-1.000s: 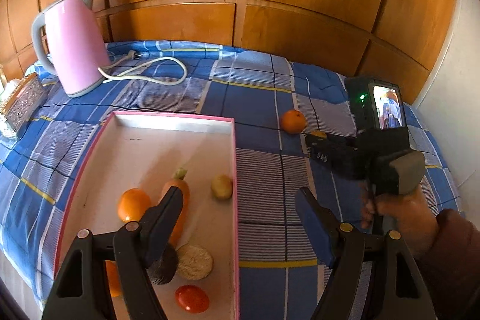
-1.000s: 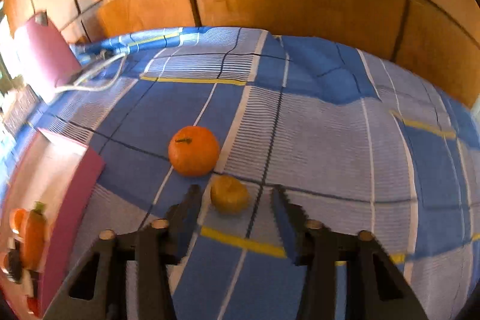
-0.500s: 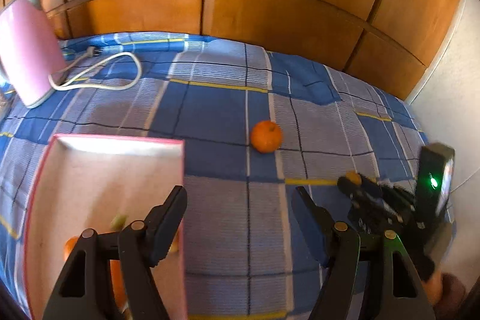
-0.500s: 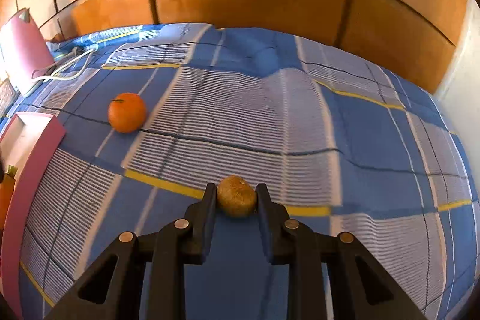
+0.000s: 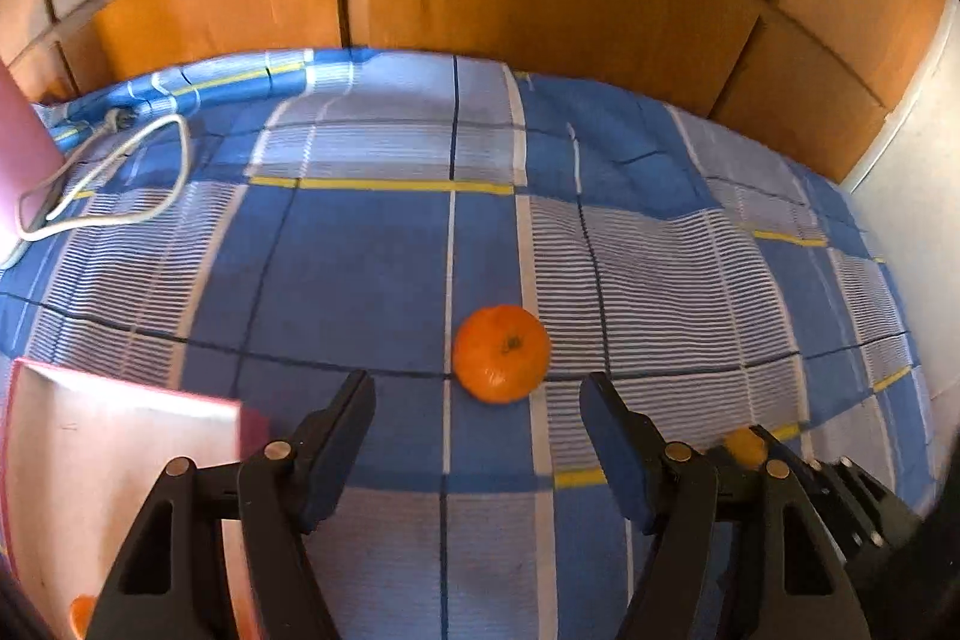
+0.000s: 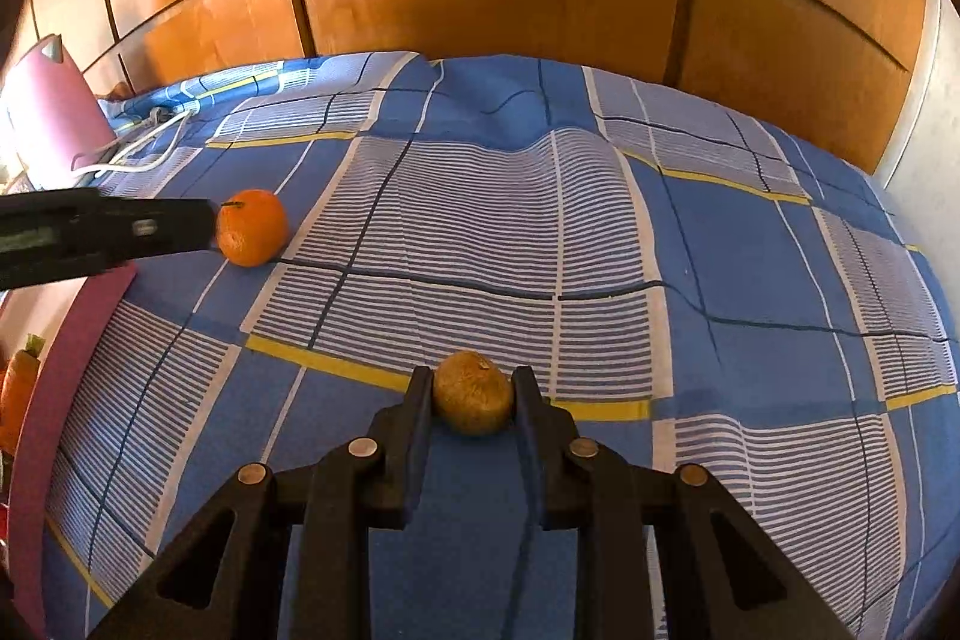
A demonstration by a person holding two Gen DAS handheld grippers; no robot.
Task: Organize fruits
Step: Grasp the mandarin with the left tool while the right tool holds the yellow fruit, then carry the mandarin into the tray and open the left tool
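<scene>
An orange tangerine (image 5: 501, 353) lies on the blue checked cloth just ahead of my open left gripper (image 5: 477, 415), slightly right of the gap between its fingers. It also shows in the right wrist view (image 6: 252, 227), with a left gripper finger (image 6: 150, 227) beside it. My right gripper (image 6: 472, 391) is shut on a small brown-yellow fruit (image 6: 472, 400), held just above the cloth. That fruit shows in the left wrist view (image 5: 744, 447) behind my left gripper's right finger. The pink-rimmed tray (image 5: 132, 403) is at lower left.
A pink kettle (image 6: 54, 124) and its white cord (image 5: 114, 184) stand at the far left. A carrot (image 6: 18, 388) lies in the tray (image 6: 66, 358). Wooden panels back the bed. A white wall is at the right.
My left gripper has swung right from over the tray to the tangerine. My right gripper has closed on the small fruit and lifted it back to the right.
</scene>
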